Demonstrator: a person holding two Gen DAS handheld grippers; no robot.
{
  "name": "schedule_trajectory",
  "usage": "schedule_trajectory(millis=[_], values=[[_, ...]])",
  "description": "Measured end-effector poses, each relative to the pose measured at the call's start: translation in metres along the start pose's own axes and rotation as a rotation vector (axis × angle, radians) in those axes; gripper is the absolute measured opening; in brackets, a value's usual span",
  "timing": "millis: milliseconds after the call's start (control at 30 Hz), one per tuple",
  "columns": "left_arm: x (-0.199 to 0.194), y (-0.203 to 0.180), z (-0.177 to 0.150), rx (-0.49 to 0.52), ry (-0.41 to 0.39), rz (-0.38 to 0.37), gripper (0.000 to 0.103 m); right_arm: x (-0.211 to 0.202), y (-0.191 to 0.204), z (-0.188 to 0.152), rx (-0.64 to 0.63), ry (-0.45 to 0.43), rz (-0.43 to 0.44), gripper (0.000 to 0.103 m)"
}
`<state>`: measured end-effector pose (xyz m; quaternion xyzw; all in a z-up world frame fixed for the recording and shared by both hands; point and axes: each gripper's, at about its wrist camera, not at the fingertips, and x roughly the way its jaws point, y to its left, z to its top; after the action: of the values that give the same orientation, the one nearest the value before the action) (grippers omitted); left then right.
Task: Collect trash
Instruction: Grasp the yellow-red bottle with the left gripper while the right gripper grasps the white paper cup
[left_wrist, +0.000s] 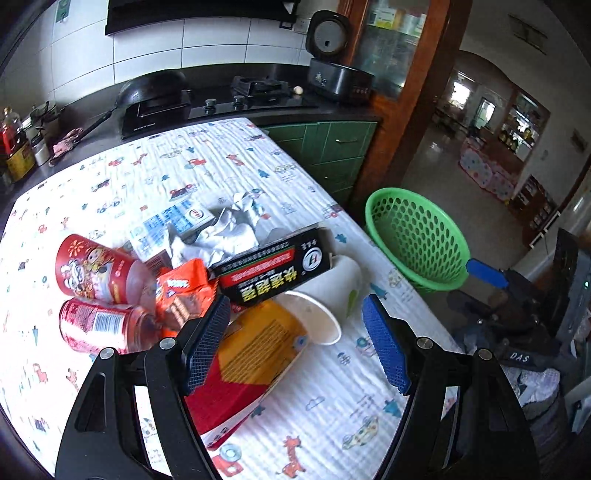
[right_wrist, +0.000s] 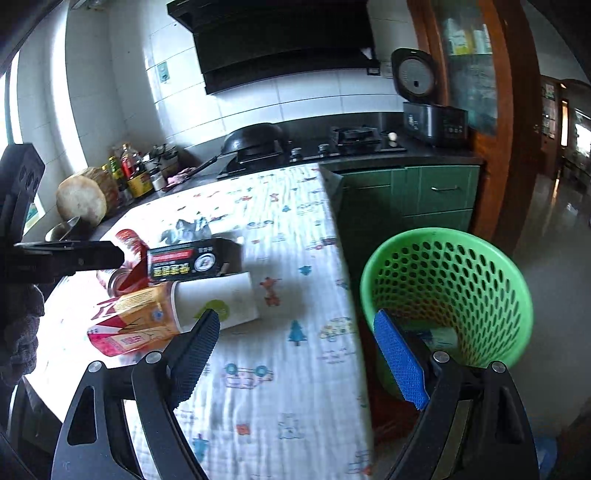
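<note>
A pile of trash lies on the table (left_wrist: 221, 162): a white paper cup (left_wrist: 325, 299) on its side, a red and yellow carton (left_wrist: 243, 354), a black box (left_wrist: 273, 269), an orange wrapper (left_wrist: 184, 291), two red cans (left_wrist: 99, 266), crumpled paper (left_wrist: 225, 232). My left gripper (left_wrist: 295, 336) is open just above the carton and the cup. My right gripper (right_wrist: 295, 354) is open and empty over the table's right edge, beside the green basket (right_wrist: 450, 295). The cup (right_wrist: 218, 299) and carton (right_wrist: 136, 325) lie to its left.
The green basket (left_wrist: 417, 236) stands on the floor off the table's right side. A counter with a stove (left_wrist: 221, 99), pan and rice cooker (left_wrist: 336, 74) runs behind the table. Bottles (right_wrist: 129, 173) and a chopping block (right_wrist: 81, 199) stand at the left.
</note>
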<state>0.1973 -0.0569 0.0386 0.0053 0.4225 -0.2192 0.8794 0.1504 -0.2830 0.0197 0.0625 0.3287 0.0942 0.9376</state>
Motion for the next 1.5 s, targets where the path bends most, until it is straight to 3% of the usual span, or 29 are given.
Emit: schedule_trajectory(millis=[400,933,1233,1500], values=[[0.009,0.029,-0.044,0.114,0.091,0.050,0.075,0.026,0.037,-0.001,-0.051,0.054,0.043,0.083],[0.049,0.025,-0.038,0.315,0.258,0.023,0.081,0.044,0.043,-0.004,-0.063,0.087,0.040,0.084],[0.050,0.004,-0.041,0.362,0.338,-0.062,0.081,0.058,0.034,-0.006,-0.049,0.122,0.053,0.085],[0.072,0.000,-0.034,0.353,0.349,-0.037,0.081,0.080,0.034,-0.007,-0.073,0.159,0.101,0.089]])
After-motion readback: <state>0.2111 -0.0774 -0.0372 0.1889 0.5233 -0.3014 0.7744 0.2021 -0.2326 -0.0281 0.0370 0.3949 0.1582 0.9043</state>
